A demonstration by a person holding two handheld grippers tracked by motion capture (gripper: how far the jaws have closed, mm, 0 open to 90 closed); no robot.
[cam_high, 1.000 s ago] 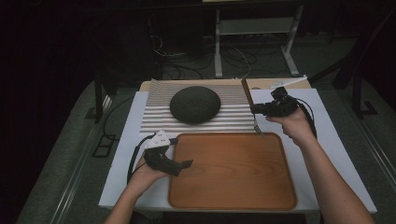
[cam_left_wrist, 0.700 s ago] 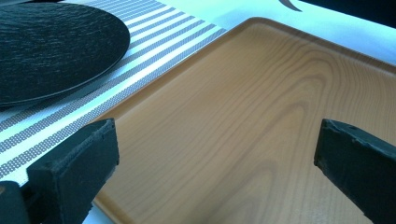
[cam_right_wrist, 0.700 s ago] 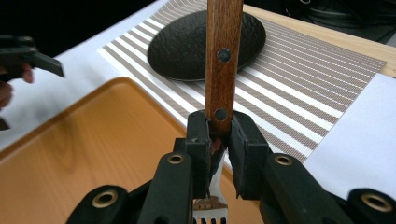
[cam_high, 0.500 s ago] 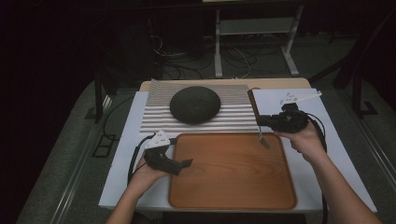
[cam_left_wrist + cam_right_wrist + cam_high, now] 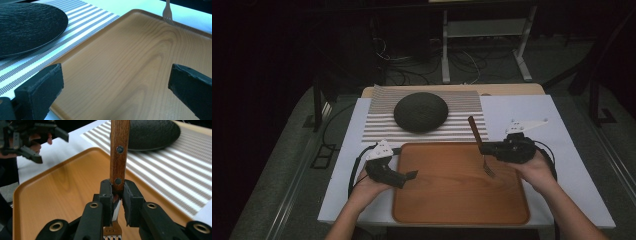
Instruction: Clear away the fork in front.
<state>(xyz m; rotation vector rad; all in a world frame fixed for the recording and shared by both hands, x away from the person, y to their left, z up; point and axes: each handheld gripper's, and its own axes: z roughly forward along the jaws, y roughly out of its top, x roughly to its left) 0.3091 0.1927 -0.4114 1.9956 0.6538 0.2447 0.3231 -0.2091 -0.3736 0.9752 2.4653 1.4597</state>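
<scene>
High view: the right gripper (image 5: 482, 148) is holding a fork (image 5: 480, 147) over the right far part of the wooden tray (image 5: 512, 210), jaws clenched on it near the foot of the wooden handle. The handle is pointing up and far, the tines are hanging down toward the tray surface; whether they are touching it I cannot tell. The right hand (image 5: 536, 170) is coming in from the near right, wrist low, gripper pointing left. The left gripper (image 5: 410, 174) is resting at the tray's left edge, jaws released and holding nothing, forearm entering from the near left. A dark plate (image 5: 421, 111) is sitting on a striped mat (image 5: 377, 127) beyond the tray.

Left gripper view: the two jaws are standing wide apart over the tray (image 5: 120, 65); the fork's tines (image 5: 167, 13) are showing at the far rim.

Right gripper view: the jaws are pinching the fork (image 5: 119, 152) just below the lower rivet, where wood meets metal. Judgement: the fork is light, stiff and not fragile; the smooth metal neck is likely slippery, so the flat wooden handle is the better place to grip.
</scene>
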